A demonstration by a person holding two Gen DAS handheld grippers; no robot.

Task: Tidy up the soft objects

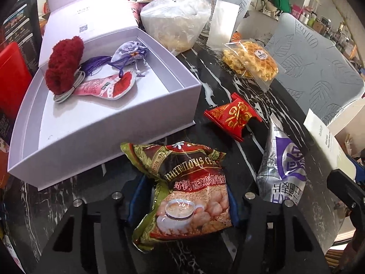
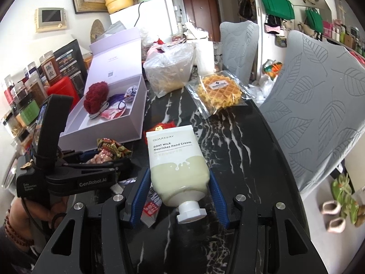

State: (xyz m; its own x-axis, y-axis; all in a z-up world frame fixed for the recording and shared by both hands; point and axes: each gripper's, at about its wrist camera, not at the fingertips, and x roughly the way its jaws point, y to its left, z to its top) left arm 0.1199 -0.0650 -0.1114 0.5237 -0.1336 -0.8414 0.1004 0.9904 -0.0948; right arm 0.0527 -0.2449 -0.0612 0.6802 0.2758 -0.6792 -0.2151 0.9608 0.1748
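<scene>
On black marble table (image 2: 251, 141), clutter beyond.

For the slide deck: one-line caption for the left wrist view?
Left gripper closed on a cereal packet on the dark marble table, beside the open white box holding soft items.

- I see a black marble table (image 1: 228, 86).
- On it: white box (image 1: 114, 137) at ten o'clock, waffle pack (image 1: 251, 61) at one, red packet (image 1: 232, 116) centre, silver sachet (image 1: 280, 166) at four.
</scene>
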